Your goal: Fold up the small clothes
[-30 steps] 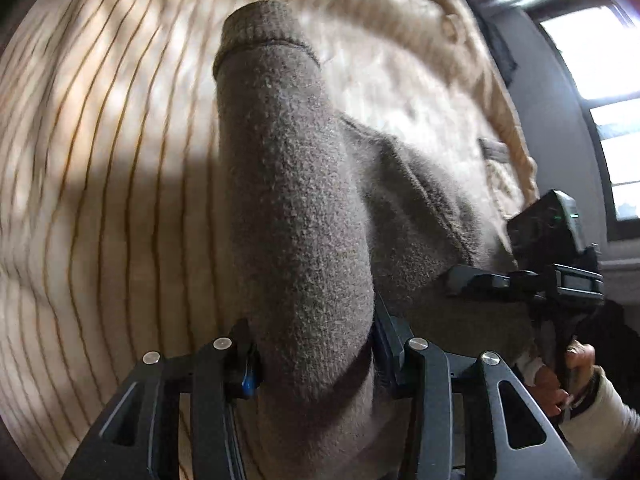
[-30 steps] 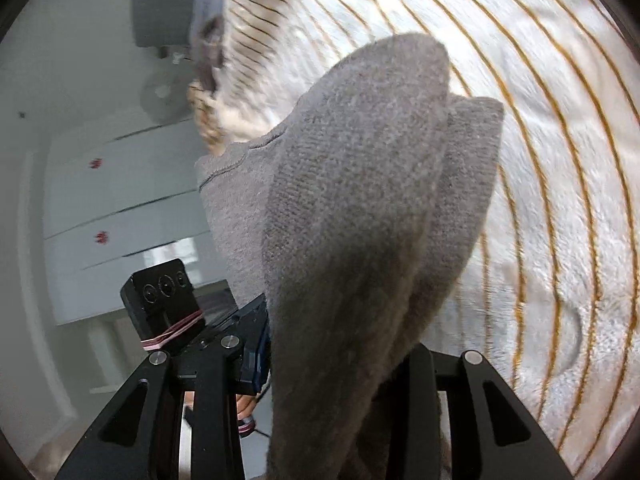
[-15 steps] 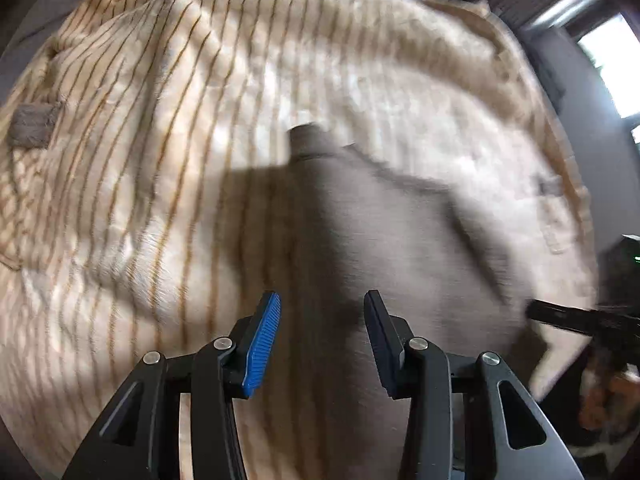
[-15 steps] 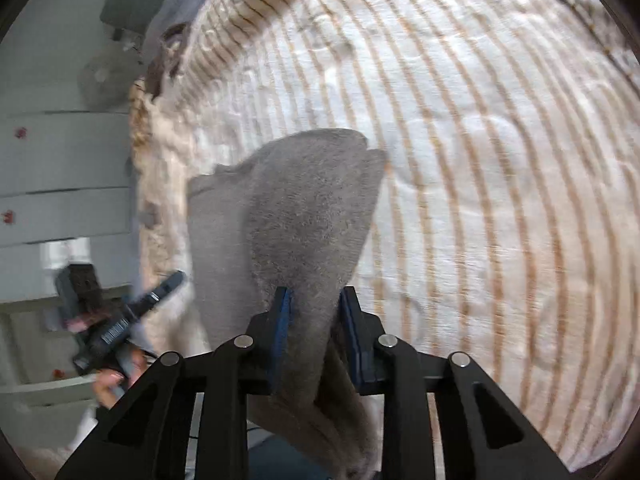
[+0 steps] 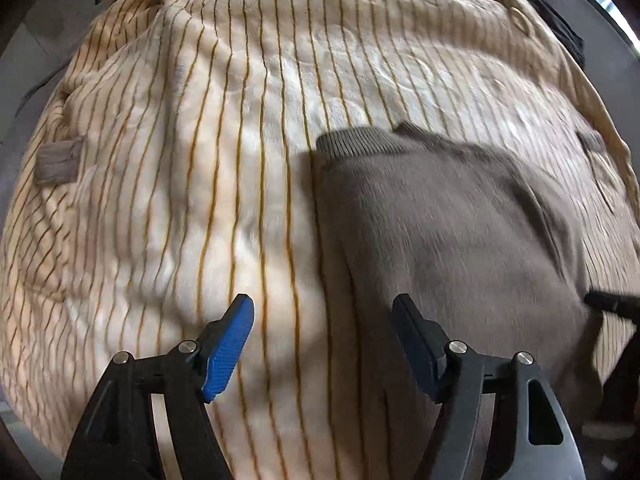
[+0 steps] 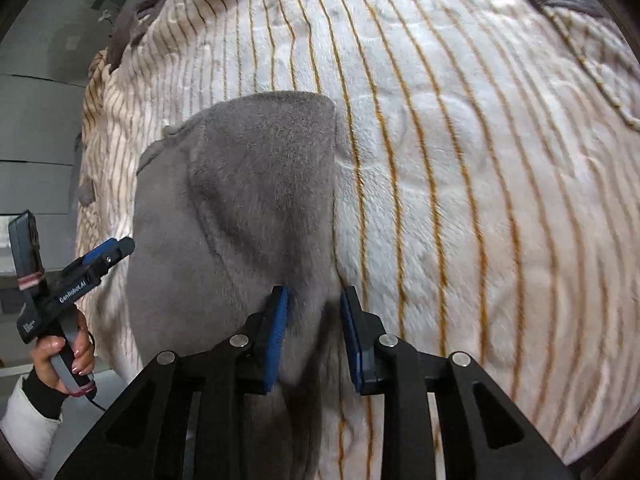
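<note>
fuzzy grey-brown garment lying folded on the striped plush blanket

the right gripper pinches a bunched edge of the soft fleece between its 2 narrow blue pads. the left gripper, jaws just opened wide, holds nothing; the garment's ribbed cuff lies ahead, to its right.

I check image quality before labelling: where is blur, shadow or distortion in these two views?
Left wrist view: grey knitted garment smeared by motion blur, shadow crossing the cream striped blanket. Right wrist view: sharper, stripes bent by fisheye.
</note>
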